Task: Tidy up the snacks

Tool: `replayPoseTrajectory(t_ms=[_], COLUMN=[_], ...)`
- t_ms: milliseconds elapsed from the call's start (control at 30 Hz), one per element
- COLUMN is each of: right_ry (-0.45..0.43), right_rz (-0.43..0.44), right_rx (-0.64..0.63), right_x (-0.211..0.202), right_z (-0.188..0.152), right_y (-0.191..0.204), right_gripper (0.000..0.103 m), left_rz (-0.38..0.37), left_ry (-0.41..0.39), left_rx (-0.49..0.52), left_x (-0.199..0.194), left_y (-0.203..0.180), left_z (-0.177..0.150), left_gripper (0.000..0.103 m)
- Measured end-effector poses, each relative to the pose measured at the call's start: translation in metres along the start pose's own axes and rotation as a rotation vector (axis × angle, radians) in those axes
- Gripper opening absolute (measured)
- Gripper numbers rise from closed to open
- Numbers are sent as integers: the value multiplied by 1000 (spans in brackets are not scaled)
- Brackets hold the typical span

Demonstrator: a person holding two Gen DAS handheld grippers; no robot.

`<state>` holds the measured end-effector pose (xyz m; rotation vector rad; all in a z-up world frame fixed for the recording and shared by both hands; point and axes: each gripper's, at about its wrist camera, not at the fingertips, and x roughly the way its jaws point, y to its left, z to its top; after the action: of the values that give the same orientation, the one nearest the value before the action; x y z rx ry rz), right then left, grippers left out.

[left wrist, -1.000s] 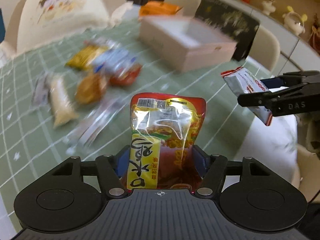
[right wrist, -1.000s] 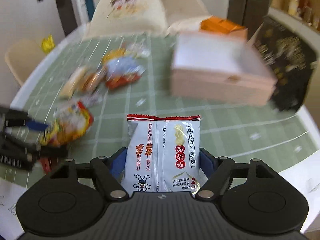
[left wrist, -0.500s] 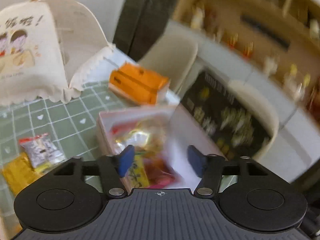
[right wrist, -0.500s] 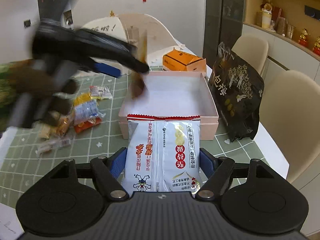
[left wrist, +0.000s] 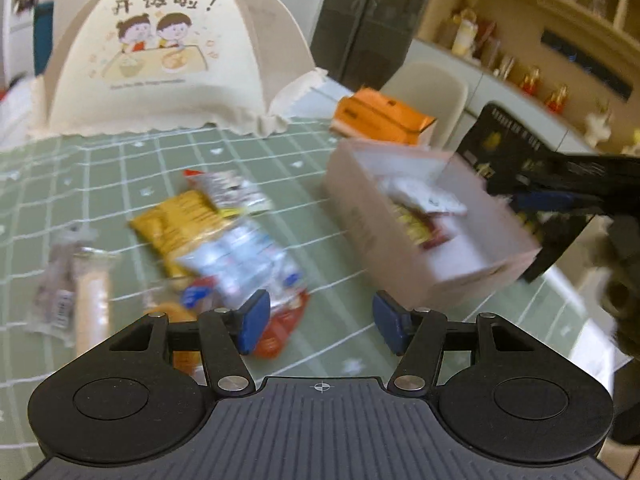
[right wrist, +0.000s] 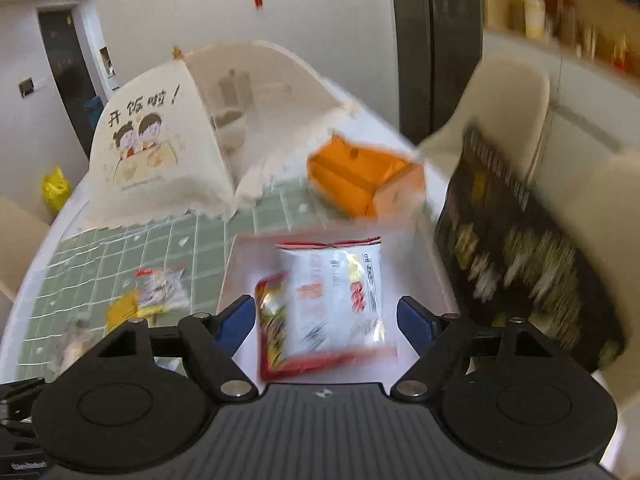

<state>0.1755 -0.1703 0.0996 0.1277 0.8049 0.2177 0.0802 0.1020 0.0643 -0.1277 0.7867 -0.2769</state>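
left gripper (left wrist: 316,326) seen low over the green checked tablecloth (left wrist: 120,168), blue pads (left wrist: 253,320) spread well apart, nothing between them; loose snack packets (left wrist: 224,248) scattered on the cloth ahead and to the left, blurred, among them a yellow packet (left wrist: 180,224), a pale stick-shaped packet (left wrist: 92,304) and a red-cornered one (left wrist: 280,328) just beyond the left pad. pink box (left wrist: 360,216) placed to the right on the cloth, open-topped, with two packets inside. right gripper (right wrist: 326,320) held above that same box (right wrist: 236,264), jaws opening, pads clear of everything; white packet (right wrist: 340,284) and red-and-yellow packet (right wrist: 274,320) lying in the box below the gap between the pads, the white one partly over the red one, both smeared by motion, contact with the box floor impossible to tell. right gripper also visible in the left view as a dark shape (left wrist: 568,188) over the far side of the box. orange carton (right wrist: 360,176) set just behind the box, black bag (right wrist: 512,248) standing to its right, cream food cover (right wrist: 160,152) with cartoon print at the back of the table, pale chair (right wrist: 508,104) beyond the black bag.
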Motion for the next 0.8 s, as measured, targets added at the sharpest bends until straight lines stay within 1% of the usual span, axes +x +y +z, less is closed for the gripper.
replayPoseTrajectory(t_ms=[100,167,233,300,333,433,500,567,633,667,767,800], right_ry=[21,54,97,111,119,104,101,105,116,119,152,151], right_rz=[79,123,146,141,128,163,212,261,286,277,204,166], right_rx=[74,73,54,23,28,49,51,11,-74,-122,-225,-252], right_x=[-11,-13,-3,12,19,38,48,59,74,81,107,110], right_z=[-41,-66,-79,-80,-76,-62,-55,-53,-54,-55,-62,-65], right_y=[-5,0,9,23,27,42,59,87,124,141,185,193], right_gripper=[79,79,79,80,80,80,80,80,80,80,80,72], left_rz=[35,53,69,85,89,83,79,68,44,31,-7,-27], left_ry=[3,-7,-9,-3,0,0,-13,-38,-52,-56,-52,-46], left_rx=[-6,-41,-67,-76,-82,-84,-71,-74,-87,-88,-82,-83], left_x=[-2,-9,-14,-19,-21,-30,-34,-32,-21,-13,15,28], left_y=[8,22,33,43,48,66,80,98,116,123,136,138], left_z=[-3,-6,-7,-7,-7,-1,8,22,38,47,71,79], left_gripper=[63,63,63,63,63,63,63,63,63,63,63,63])
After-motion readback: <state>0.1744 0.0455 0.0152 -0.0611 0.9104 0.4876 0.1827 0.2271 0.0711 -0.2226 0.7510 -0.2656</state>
